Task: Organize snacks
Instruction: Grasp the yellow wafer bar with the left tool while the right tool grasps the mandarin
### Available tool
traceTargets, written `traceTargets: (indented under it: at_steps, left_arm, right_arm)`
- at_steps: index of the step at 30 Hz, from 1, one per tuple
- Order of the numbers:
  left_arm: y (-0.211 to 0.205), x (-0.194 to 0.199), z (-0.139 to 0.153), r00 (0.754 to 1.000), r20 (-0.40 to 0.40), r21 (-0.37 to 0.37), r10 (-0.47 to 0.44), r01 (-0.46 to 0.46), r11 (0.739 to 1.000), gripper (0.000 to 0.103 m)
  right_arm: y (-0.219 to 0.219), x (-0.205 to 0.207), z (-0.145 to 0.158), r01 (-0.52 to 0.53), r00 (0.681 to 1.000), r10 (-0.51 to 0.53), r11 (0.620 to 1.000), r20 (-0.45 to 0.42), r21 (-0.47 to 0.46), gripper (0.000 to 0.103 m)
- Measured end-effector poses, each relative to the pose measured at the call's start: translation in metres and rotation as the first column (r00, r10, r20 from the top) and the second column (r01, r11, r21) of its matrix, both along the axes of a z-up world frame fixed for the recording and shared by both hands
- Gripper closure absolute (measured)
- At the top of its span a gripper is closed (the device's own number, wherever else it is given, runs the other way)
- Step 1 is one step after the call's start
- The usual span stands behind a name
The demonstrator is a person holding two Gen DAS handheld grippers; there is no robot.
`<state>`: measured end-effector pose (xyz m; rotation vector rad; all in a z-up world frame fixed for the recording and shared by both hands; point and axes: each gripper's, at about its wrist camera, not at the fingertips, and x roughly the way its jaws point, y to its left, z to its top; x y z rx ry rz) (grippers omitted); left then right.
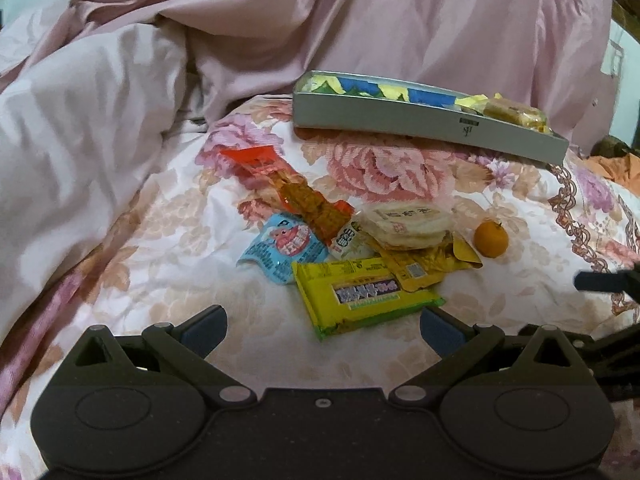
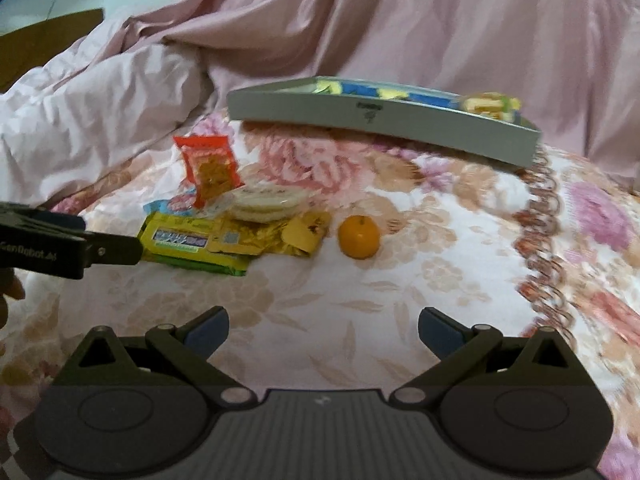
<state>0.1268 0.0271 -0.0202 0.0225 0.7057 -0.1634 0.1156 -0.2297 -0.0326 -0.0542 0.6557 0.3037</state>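
Six snack packets sit piled on the floral bedspread (image 1: 160, 240), plus one small orange (image 1: 491, 239) just beside them. The grey tin (image 1: 400, 120) behind carries an unreadable logo. Left tongs (image 1: 323, 326) and right tongs (image 2: 323, 326) both gape wide, empty; "GenRobot" shows on one.

Both cameras sit low over the quilt (image 1: 160, 240), looking forward and slightly down toward the grey box (image 1: 420, 122). The left wrist view stands close before the snack pile (image 1: 352, 248), which lies just this side of the box. The right wrist view looks from further right, nearer the orange (image 2: 359, 237). Both share box, pile and orange.
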Motion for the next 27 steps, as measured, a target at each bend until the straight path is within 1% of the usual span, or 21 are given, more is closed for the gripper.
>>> traceTargets:
  at_steps: [4, 7, 11, 14, 19, 21, 24, 27]
  left_arm:
    - [0.002, 0.016, -0.003, 0.997, 0.012, 0.037, -0.073, 0.073, 0.997, 0.001]
    - [0.002, 0.026, -0.004, 0.990, 0.065, 0.099, -0.124, 0.117, 0.988, 0.001]
    - [0.001, 0.038, -0.002, 0.972, 0.100, 0.132, -0.212, 0.199, 0.971, 0.001]
    - [-0.004, 0.046, -0.006, 0.948, 0.091, 0.154, -0.304, 0.288, 0.945, 0.001]
    - [-0.015, 0.045, -0.016, 0.892, 0.068, 0.191, -0.448, 0.429, 0.883, 0.001]
    - [-0.020, 0.045, -0.021, 0.871, 0.039, 0.205, -0.490, 0.473, 0.857, 0.001]
    - [-0.021, 0.046, -0.029, 0.861, -0.003, 0.203, -0.509, 0.499, 0.843, 0.001]
    - [-0.021, 0.046, -0.032, 0.859, -0.011, 0.201, -0.512, 0.504, 0.840, 0.002]
  right_arm:
    - [0.004, 0.022, -0.001, -0.068, 0.998, 0.068, 0.997, 0.004, -0.042, 0.000]
    - [0.002, 0.040, -0.002, -0.098, 0.995, 0.099, 0.992, 0.007, -0.077, 0.000]
    - [-0.007, 0.063, -0.004, -0.107, 0.994, 0.107, 0.993, -0.012, -0.056, 0.000]
    - [-0.014, 0.075, -0.006, -0.123, 0.992, 0.122, 0.991, -0.005, -0.049, 0.000]
    - [-0.022, 0.092, -0.008, -0.208, 0.978, 0.208, 0.978, -0.006, -0.034, 0.000]
    - [-0.023, 0.098, -0.009, -0.250, 0.968, 0.250, 0.968, -0.012, -0.032, 0.000]
    - [-0.023, 0.108, -0.012, -0.286, 0.958, 0.286, 0.957, -0.014, -0.039, 0.000]
    - [-0.025, 0.120, -0.015, -0.307, 0.951, 0.307, 0.952, -0.034, -0.012, 0.001]
